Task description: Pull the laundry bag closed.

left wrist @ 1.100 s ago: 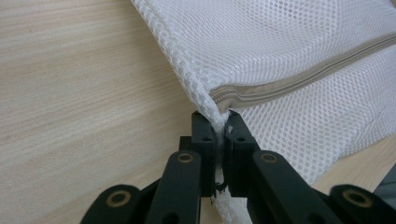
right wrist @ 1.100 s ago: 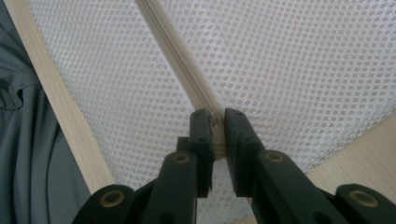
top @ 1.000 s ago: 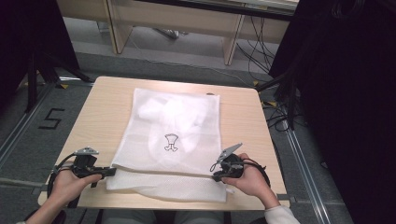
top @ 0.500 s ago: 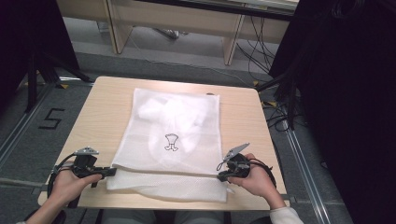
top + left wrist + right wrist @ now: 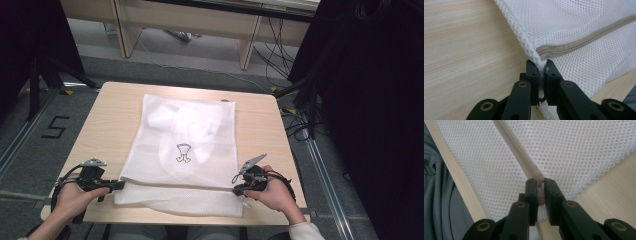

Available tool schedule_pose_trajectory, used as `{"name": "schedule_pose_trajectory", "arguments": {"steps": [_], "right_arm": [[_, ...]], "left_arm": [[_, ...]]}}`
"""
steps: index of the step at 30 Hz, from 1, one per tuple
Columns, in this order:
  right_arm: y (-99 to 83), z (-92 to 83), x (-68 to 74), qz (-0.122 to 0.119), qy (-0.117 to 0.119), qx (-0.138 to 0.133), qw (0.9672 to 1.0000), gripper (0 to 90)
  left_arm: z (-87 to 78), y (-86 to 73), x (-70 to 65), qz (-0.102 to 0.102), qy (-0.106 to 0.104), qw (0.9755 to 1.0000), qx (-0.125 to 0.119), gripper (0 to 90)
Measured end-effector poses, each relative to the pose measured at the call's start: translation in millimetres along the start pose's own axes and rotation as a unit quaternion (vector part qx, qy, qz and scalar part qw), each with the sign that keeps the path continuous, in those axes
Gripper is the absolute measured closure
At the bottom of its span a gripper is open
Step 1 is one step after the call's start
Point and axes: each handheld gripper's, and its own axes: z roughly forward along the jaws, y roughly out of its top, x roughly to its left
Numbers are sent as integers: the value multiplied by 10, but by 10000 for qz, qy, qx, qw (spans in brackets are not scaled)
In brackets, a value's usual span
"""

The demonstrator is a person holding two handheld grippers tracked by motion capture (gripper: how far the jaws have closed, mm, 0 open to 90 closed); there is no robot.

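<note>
While the right gripper (image 5: 239,186) has drifted slightly toward the table's (image 5: 280,150) near edge, both it and the left gripper (image 5: 121,184) stay clenched on the mesh laundry bag's (image 5: 190,135) zipper (image 5: 524,162) ends, keeping that seam taut for opening.

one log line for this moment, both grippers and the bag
left gripper: shut on mesh bag corner | right gripper: shut on zipper end | bag flat on table

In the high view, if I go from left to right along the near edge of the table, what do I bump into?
Left hand → left gripper → mesh bag → right gripper → right hand.
</note>
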Motion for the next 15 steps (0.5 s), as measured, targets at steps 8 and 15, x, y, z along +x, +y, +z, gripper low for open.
{"name": "schedule_pose_trajectory", "arguments": {"steps": [8,15], "right_arm": [[-32,5,1,143,-56,-158,9998,769],[-83,-48,-55,479,-190,-708,9962,711]], "left_arm": [[21,-21,3,92,114,9998,115,742],[-9,-36,25,45,280,9995,-108,561]]}}
